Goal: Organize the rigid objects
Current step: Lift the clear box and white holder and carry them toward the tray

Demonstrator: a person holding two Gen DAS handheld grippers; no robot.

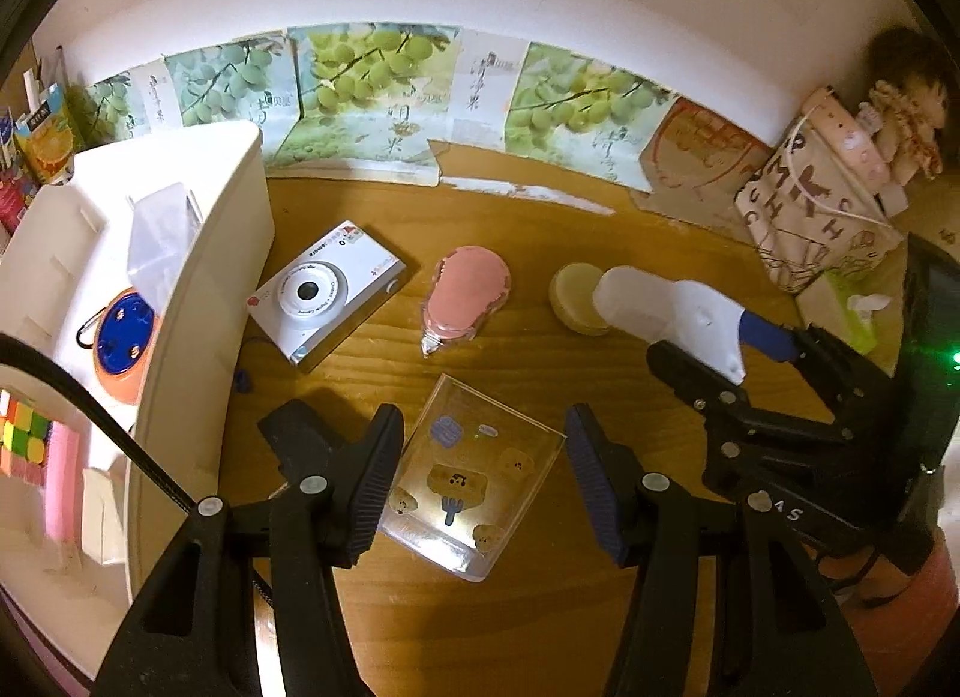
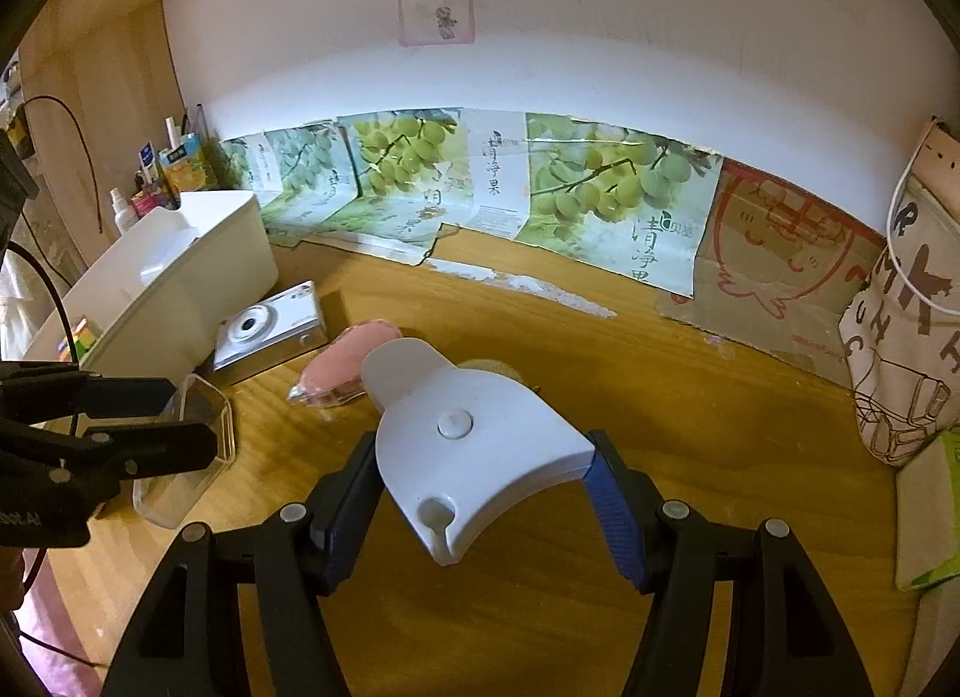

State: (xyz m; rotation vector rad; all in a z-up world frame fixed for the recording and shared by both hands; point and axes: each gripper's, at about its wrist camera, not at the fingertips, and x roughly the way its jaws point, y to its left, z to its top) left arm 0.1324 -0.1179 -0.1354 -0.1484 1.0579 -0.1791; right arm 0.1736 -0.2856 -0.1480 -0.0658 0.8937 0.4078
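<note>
My right gripper [image 2: 486,493] is shut on a white plastic gadget [image 2: 474,445] and holds it above the wooden desk; it also shows in the left wrist view [image 1: 678,313]. My left gripper [image 1: 483,481] is open, its fingers on either side of a clear box with stickers [image 1: 474,481] that lies on the desk; the box also shows in the right wrist view [image 2: 192,445]. A white toy camera [image 1: 327,292], a pink correction-tape case [image 1: 465,292] and a round cream tin [image 1: 576,298] lie further back. A white organizer bin [image 1: 198,301] stands at the left.
The bin holds a blue-and-orange disc [image 1: 123,337], a colour cube [image 1: 24,433] and a pink pad [image 1: 63,481]. A printed tote bag [image 1: 822,211] and a tissue pack [image 1: 840,307] stand at the right. Fruit-print cardboard [image 1: 384,90] lines the wall.
</note>
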